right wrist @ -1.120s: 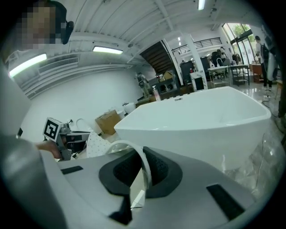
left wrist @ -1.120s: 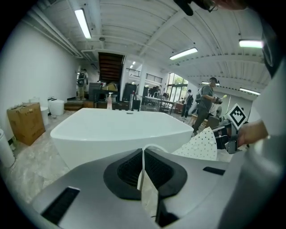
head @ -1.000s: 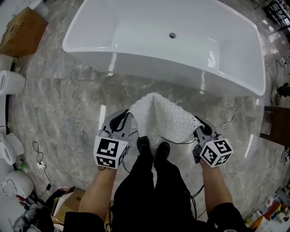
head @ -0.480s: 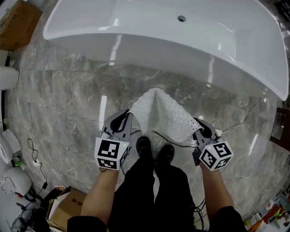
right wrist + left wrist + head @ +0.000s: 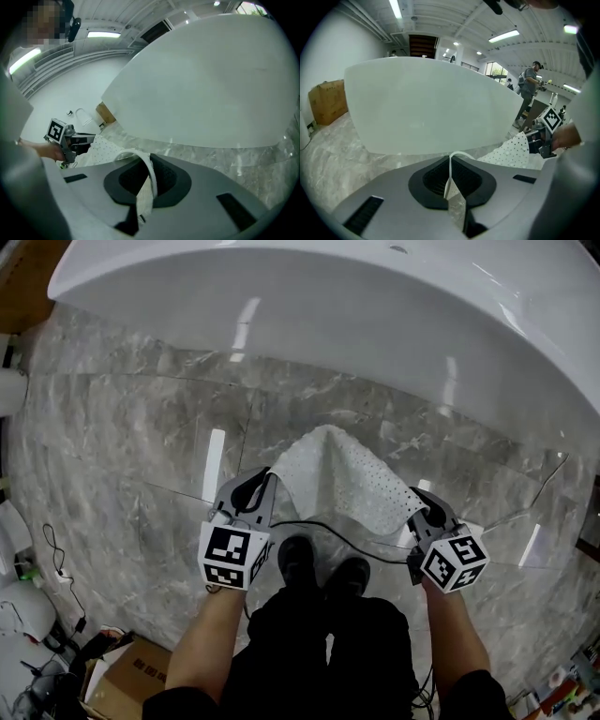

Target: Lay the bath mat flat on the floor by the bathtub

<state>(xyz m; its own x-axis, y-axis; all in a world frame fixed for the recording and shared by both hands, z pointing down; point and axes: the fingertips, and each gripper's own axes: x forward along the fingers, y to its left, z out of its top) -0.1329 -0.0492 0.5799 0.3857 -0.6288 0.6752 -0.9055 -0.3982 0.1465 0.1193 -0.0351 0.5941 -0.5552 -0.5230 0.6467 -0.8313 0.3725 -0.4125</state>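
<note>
A white bath mat [image 5: 339, 476] dotted with small holes hangs between my two grippers, its far edge sagging toward the grey marble floor [image 5: 141, 446]. My left gripper [image 5: 267, 486] is shut on the mat's left corner [image 5: 451, 180]. My right gripper [image 5: 412, 501] is shut on the right corner [image 5: 146, 187]. The white bathtub [image 5: 309, 306] lies across the top of the head view and fills both gripper views, bathtub [image 5: 426, 108] and bathtub [image 5: 211, 89]. Each gripper view also shows the other gripper off to the side with the mat [image 5: 511, 152] stretched between them.
My black shoes [image 5: 323, 563] stand between the grippers, with a black cable [image 5: 319, 526] looping over the floor in front. A cardboard box [image 5: 131, 681] and clutter sit at lower left, another box [image 5: 327, 101] by the tub's end. A person [image 5: 529, 96] stands far off.
Both grippers have come down together with the mat still pinched in them, and the view has dropped closer to the floor; the tub now fills the top of the head view.
</note>
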